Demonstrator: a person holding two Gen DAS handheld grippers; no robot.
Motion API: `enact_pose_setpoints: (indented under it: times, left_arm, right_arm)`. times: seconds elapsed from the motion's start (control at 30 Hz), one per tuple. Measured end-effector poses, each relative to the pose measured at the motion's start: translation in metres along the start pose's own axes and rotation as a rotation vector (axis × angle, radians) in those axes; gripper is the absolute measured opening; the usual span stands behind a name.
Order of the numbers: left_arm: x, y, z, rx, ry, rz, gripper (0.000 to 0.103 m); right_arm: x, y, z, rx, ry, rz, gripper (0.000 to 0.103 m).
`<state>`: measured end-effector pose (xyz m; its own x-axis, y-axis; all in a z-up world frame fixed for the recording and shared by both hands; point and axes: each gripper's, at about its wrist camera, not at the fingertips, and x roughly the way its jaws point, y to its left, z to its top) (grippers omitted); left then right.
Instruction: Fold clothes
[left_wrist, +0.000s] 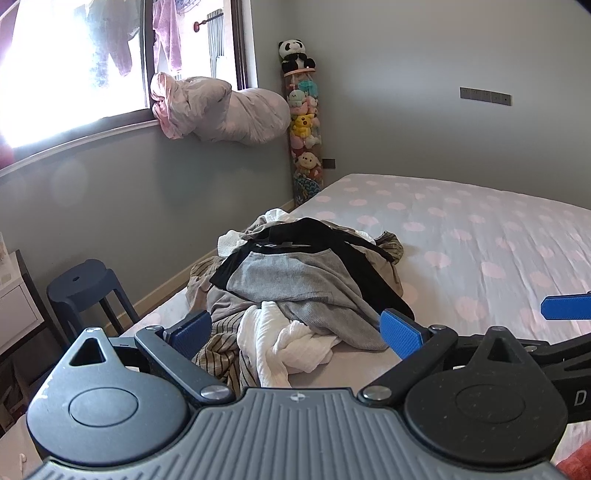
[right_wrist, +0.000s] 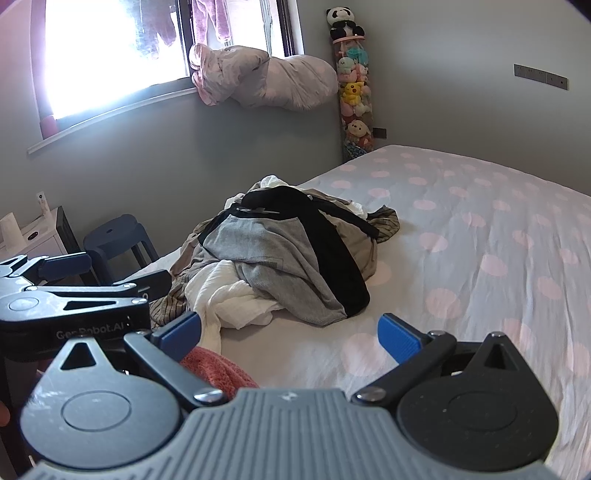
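At the near edge of the bed (right_wrist: 480, 229), the left gripper (left_wrist: 295, 334) and the right gripper (right_wrist: 290, 334) both hang above the sheet with their blue pads spread wide, holding nothing. A coral-red cloth (right_wrist: 218, 369) lies just under the right gripper's left finger. Just beyond the left gripper sits one pile of clothes (left_wrist: 303, 280), close to the bed's left edge: a white crumpled piece (left_wrist: 284, 343) nearest, a grey garment (left_wrist: 295, 284) over it, a black one (left_wrist: 317, 236) on top, and striped fabric (left_wrist: 218, 354) spilling at the near left. To the right of the pile the dotted sheet lies bare and wide. Off the left edge stands one dark stool (left_wrist: 81, 284). Farther back, one bundled quilt (left_wrist: 229, 110) rests on the windowsill, and one tall tube of plush toys (left_wrist: 304, 122) stands in the corner, a panda (left_wrist: 295, 55) on top.
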<state>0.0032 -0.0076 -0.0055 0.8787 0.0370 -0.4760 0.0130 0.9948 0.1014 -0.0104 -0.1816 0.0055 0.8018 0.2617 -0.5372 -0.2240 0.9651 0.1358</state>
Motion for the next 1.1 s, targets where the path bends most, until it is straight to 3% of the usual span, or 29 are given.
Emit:
enact_pose_setpoints:
  times: [1.1]
  left_arm:
    - [0.0086, -0.0044, -0.0064, 0.007, 0.039, 0.015, 0.099]
  right_arm:
    - [0.0052, -0.0030, -0.0029, 0.018, 0.016, 0.009, 0.102]
